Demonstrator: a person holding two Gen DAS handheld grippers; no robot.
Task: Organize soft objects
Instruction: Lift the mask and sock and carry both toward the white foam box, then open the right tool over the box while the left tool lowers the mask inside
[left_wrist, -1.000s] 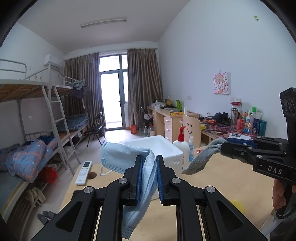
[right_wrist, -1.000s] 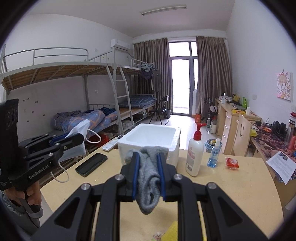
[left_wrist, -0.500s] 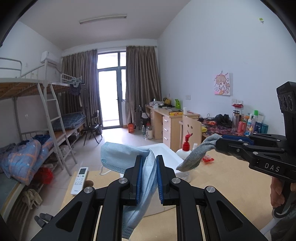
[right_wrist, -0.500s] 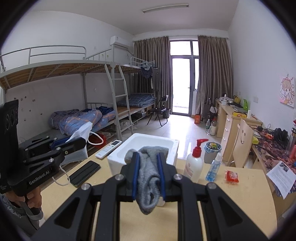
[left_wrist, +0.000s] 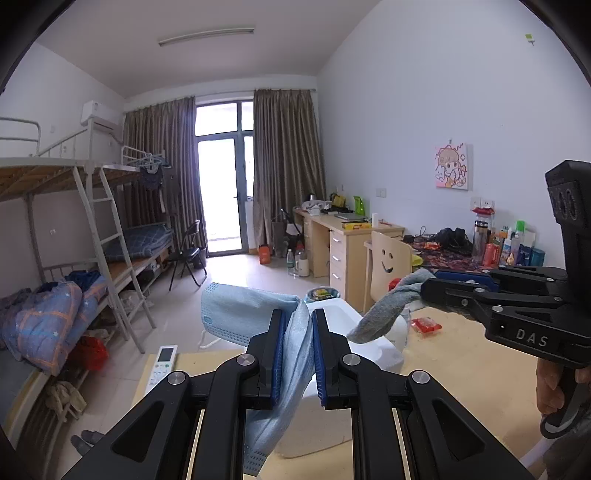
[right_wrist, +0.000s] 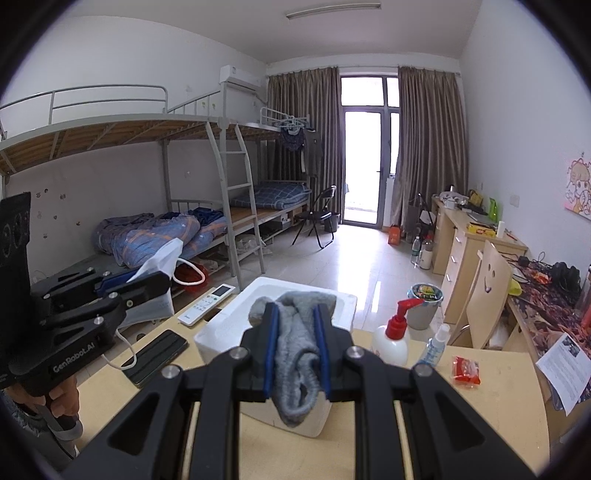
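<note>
Both grippers have drifted nearer the foam box (right_wrist: 343, 301); left gripper (left_wrist: 298, 354) jaws pinch the mask (left_wrist: 236, 314), right gripper (right_wrist: 295, 345) jaws the sock (right_wrist: 295, 354). Released early, the dangling mask could snag the rim at lower centre.

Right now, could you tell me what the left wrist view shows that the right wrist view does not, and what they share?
Only the left wrist view shows the left gripper shut on the blue mask from behind, and the bottles along the wall. Only the right wrist view shows the phone, the pump bottle, the spray bottle and the paper. Both show the white box, the remote, the red packet and the right gripper shut on the grey sock.
</note>
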